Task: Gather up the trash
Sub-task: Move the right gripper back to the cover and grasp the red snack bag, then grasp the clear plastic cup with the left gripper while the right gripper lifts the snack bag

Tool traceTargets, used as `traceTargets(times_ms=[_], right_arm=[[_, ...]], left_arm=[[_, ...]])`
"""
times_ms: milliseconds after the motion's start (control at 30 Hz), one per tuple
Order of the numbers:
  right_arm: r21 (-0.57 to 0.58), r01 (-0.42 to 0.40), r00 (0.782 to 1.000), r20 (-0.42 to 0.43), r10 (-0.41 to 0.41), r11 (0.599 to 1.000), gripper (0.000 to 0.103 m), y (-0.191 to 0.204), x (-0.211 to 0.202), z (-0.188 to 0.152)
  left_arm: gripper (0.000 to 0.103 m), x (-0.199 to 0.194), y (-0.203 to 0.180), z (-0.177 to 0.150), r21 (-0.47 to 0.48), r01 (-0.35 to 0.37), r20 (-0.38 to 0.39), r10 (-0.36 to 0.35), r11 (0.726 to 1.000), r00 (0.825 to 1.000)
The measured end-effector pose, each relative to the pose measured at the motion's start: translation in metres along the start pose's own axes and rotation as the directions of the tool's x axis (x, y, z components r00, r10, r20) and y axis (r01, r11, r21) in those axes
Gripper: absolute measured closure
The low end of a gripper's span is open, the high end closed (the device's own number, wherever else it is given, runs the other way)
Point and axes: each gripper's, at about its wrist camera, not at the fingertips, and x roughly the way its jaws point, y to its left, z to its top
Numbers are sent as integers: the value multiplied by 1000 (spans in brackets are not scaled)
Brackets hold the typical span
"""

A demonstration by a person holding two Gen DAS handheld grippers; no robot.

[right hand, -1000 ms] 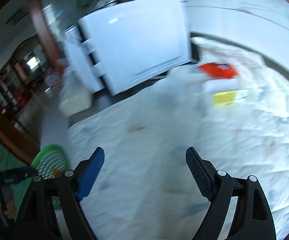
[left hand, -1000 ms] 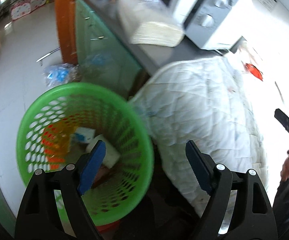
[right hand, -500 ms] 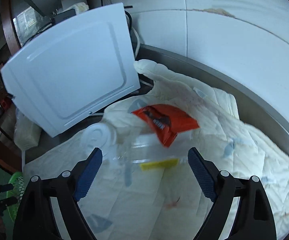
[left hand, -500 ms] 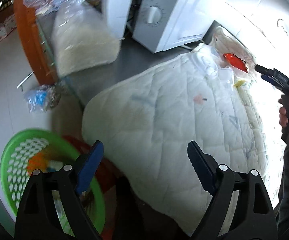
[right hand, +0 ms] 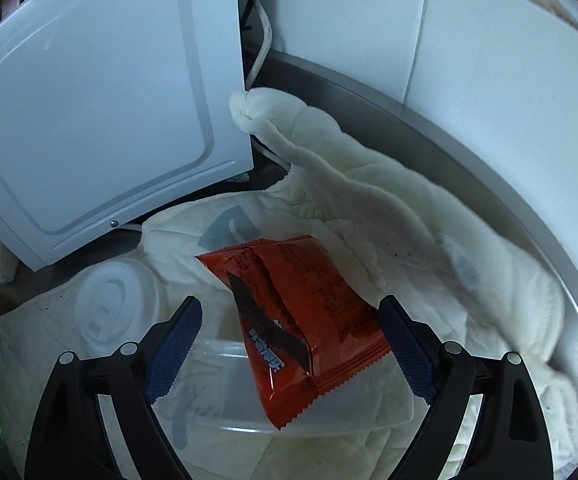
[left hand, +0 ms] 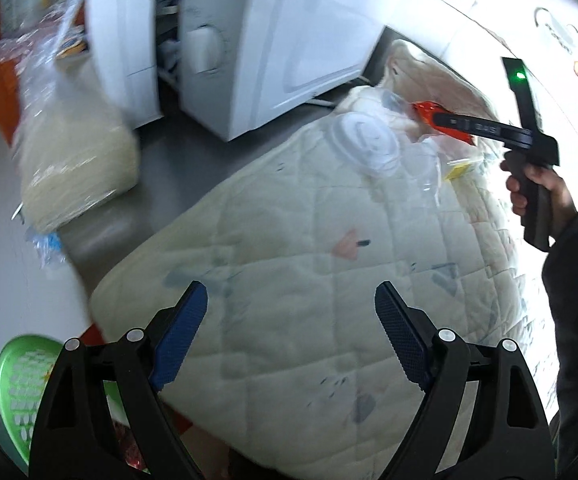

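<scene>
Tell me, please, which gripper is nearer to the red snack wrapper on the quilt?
Right. The right gripper hovers open with the red snack wrapper between its fingers. The left gripper is open too, back over the quilt's near edge, well short of it.

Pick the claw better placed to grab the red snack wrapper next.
Right. The right claw is open with the red snack wrapper between its fingers. The left claw is open over bare quilt, well short of it.

Red snack wrapper point(right hand: 301, 320): crinkled, flat, lying partly over a clear plastic container point(right hand: 225, 392) on the white quilt point(right hand: 389, 216), near its back edge.
</scene>
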Motion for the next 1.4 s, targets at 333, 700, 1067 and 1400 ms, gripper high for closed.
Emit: traceTargets(times_ms=[333,700,1067,1400], right_arm=[[23,-30,999,11,30,999,51,-16,0,-8],[32,-94,992,88,91,995,61,-9,-29,-22],[20,-156,980,130,152,988,68,8,-60,-40],[31,-179,971,165,172,983,68,28,-101,-76]], left_arm=[[9,32,-41,42,-9,148,5,-148,989,989],[9,82,-82,75,-52,198,-37,-200,979,979],[41,119,-95,82,-81,201,-63,-206,976,976],[42,76,-84,59,-71,238,-13,-240,969,971]])
